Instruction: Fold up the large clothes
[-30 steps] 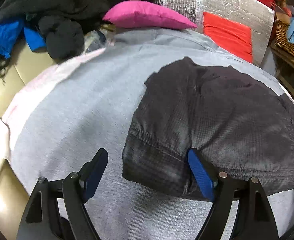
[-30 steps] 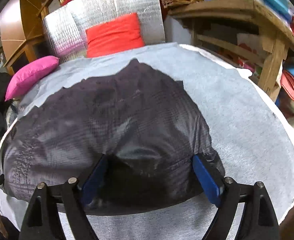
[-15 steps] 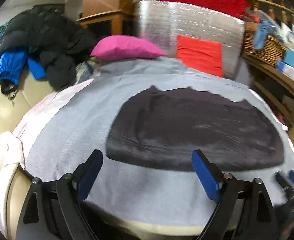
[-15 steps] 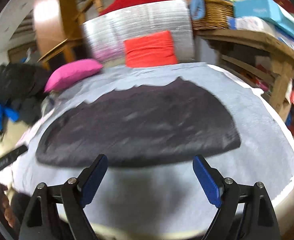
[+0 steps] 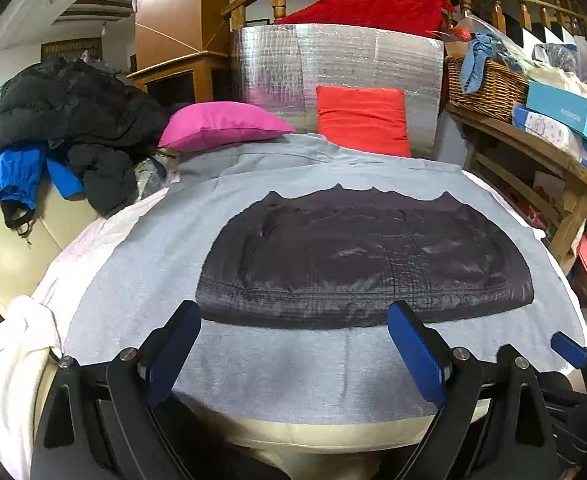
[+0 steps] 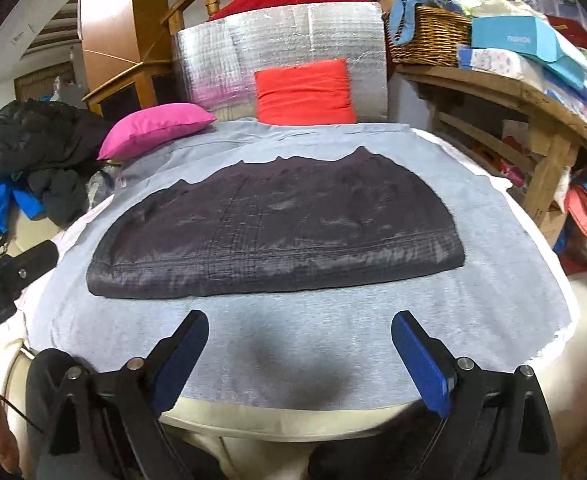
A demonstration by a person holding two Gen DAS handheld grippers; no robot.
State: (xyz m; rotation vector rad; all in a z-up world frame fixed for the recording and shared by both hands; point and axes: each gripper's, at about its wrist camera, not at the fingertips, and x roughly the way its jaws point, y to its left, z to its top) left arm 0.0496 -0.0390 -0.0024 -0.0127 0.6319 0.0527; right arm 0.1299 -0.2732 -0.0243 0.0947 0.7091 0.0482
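Nearest, the left gripper (image 5: pixel 293 344) had its jaws spread wide and empty. The jaws of the right gripper (image 6: pixel 299 350) were opening, nothing between them. Both hung over the grey sheet (image 6: pixel 313 328), short of the garment. Beyond them the dark jacket (image 5: pixel 365 264) lay flat on the sheet, folded into a wide band, probably released to check the fold. Behind it sat a pink pillow (image 5: pixel 225 126).

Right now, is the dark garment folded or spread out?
Folded. The dark garment lies flat on the grey sheet as a compact shape with a thick, straight doubled near edge. Neither gripper touches it.
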